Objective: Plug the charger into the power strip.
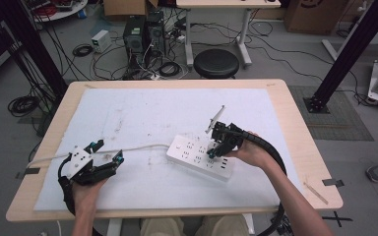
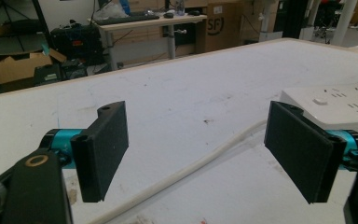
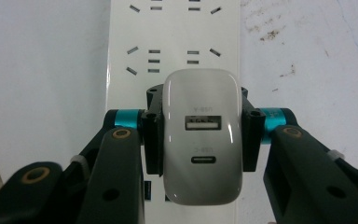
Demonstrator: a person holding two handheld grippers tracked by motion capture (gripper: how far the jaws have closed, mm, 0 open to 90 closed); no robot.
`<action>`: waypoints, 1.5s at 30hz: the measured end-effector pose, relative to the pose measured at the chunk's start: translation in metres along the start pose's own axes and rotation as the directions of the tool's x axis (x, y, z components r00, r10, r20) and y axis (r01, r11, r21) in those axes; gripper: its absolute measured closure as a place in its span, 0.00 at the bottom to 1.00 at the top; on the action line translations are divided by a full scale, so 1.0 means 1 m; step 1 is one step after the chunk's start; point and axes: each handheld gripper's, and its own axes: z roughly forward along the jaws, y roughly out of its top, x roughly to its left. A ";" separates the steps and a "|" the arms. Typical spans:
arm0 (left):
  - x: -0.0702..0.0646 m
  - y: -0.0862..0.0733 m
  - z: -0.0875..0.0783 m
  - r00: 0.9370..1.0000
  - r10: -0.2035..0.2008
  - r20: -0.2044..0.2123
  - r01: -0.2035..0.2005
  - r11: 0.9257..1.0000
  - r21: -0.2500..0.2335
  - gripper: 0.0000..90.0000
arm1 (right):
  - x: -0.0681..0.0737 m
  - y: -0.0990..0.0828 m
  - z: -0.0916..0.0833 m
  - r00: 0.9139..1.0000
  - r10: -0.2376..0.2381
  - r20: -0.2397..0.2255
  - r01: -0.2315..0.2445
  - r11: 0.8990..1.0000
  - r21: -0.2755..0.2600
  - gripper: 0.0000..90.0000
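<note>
Right tongs [image 3: 200, 135] are clamping a white charger [image 3: 201, 140] directly over the power strip [image 1: 200, 157] mid-counter [image 1: 295, 128]; right gripper view is showing its USB ports, label mirrored and unreadable. Left tongs [image 2: 205, 154] are gaping wide, empty, over the strip's cord [image 2: 191, 170]. "SF" box [image 2: 219, 25] is sitting behind.
</note>
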 end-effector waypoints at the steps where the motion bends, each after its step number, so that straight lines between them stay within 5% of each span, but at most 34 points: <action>1: 0.000 0.000 0.000 1.000 -0.002 0.001 0.002 1.000 0.000 0.24 | -0.001 0.000 0.001 1.000 -0.009 0.003 0.009 1.000 -0.006 0.70; 9: 0.001 0.000 -0.002 1.000 -0.005 -0.006 0.005 1.000 -0.001 0.24 | -0.002 -0.008 0.007 1.000 0.018 -0.016 -0.019 0.999 -0.027 0.70; 23: 0.001 -0.001 -0.004 1.000 -0.004 -0.003 0.004 1.000 0.008 0.24 | -0.005 -0.013 0.011 1.000 -0.010 -0.028 0.008 0.997 -0.082 0.71; 31: 0.004 -0.002 -0.006 1.000 -0.014 -0.007 0.014 1.000 0.008 0.24 | 0.004 -0.016 0.012 0.999 -0.031 0.029 0.034 0.995 -0.094 0.71; 37: 0.002 -0.002 -0.005 1.000 -0.011 -0.006 0.011 1.000 0.010 0.24 | 0.004 -0.015 0.012 0.999 -0.036 0.027 0.038 0.995 -0.095 0.71; 45: 0.004 -0.004 -0.008 1.000 -0.018 -0.011 0.018 1.000 0.009 0.24 | 0.005 -0.024 0.015 0.999 -0.031 0.037 0.037 0.987 -0.159 0.71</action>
